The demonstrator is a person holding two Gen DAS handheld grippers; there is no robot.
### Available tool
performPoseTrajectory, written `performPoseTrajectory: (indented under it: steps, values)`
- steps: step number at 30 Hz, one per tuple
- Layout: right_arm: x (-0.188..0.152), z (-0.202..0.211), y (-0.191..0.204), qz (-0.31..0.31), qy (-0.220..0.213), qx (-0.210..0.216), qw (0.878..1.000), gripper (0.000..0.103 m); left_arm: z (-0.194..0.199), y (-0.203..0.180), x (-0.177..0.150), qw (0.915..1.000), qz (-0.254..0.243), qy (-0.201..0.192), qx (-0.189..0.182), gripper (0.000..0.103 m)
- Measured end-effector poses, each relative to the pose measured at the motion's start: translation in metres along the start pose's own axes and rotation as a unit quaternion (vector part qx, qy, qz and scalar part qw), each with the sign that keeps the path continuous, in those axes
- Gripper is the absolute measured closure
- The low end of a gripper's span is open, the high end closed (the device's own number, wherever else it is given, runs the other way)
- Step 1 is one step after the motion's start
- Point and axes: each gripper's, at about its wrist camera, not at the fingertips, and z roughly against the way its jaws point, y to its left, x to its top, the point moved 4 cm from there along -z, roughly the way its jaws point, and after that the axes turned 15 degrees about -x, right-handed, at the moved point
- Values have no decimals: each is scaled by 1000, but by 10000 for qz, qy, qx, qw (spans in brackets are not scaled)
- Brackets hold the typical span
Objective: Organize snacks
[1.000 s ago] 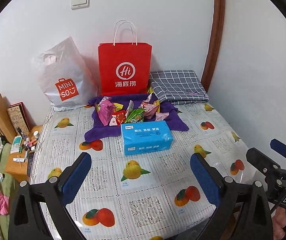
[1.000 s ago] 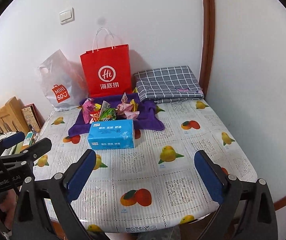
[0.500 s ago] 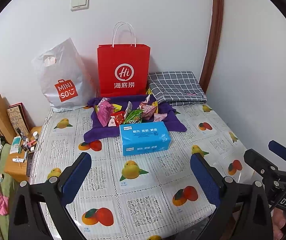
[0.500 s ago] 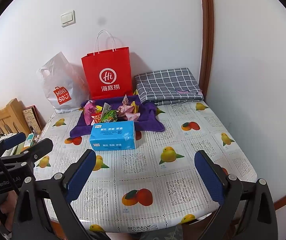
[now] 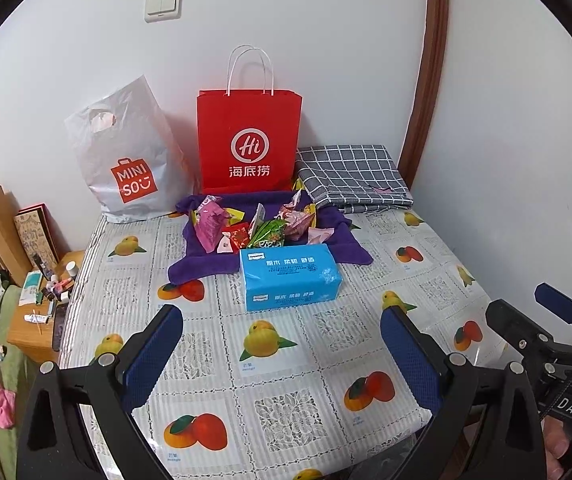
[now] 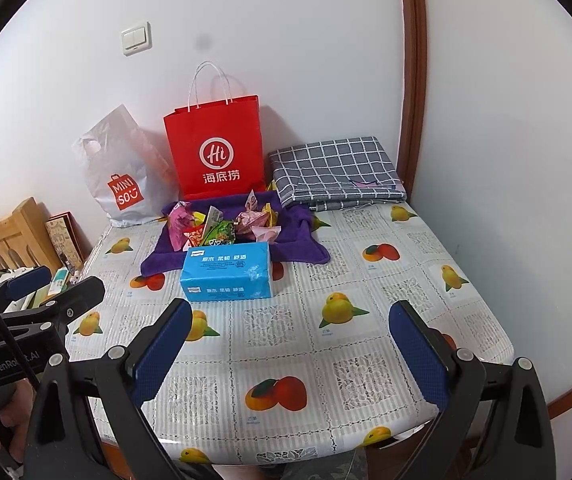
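Observation:
Several snack packets [image 5: 260, 226] [image 6: 222, 226] lie heaped on a purple cloth [image 5: 341, 244] [image 6: 301, 248] at the back of the table. A blue tissue pack [image 5: 289, 276] [image 6: 228, 276] sits just in front of them. Behind stand a red paper bag [image 5: 250, 140] [image 6: 216, 148] and a white Miniso plastic bag [image 5: 126, 160] [image 6: 122, 176]. My left gripper [image 5: 282, 348] hovers open over the table's near edge, well short of the tissue pack. My right gripper [image 6: 289, 340] is open too, beside it, with nothing between its fingers.
A folded grey checked cloth [image 5: 351, 176] [image 6: 337, 172] lies at the back right corner. The fruit-print tablecloth [image 5: 286, 396] [image 6: 278, 344] covers the table. Left of the table a low wooden stand [image 5: 34, 320] holds small bottles and tubes. Walls close the back and right.
Both grippers have tilted up slightly, so the table and its items sit a little lower in both views. Nothing on the table has moved.

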Motion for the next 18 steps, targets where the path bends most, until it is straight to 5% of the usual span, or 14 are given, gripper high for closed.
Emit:
performPoseTrajectory:
  steps: [18]
  values:
    - [-2, 0, -4, -30, -9, -33, 10000, 5, 1, -4, -1, 10000, -2, -11, -23, 3]
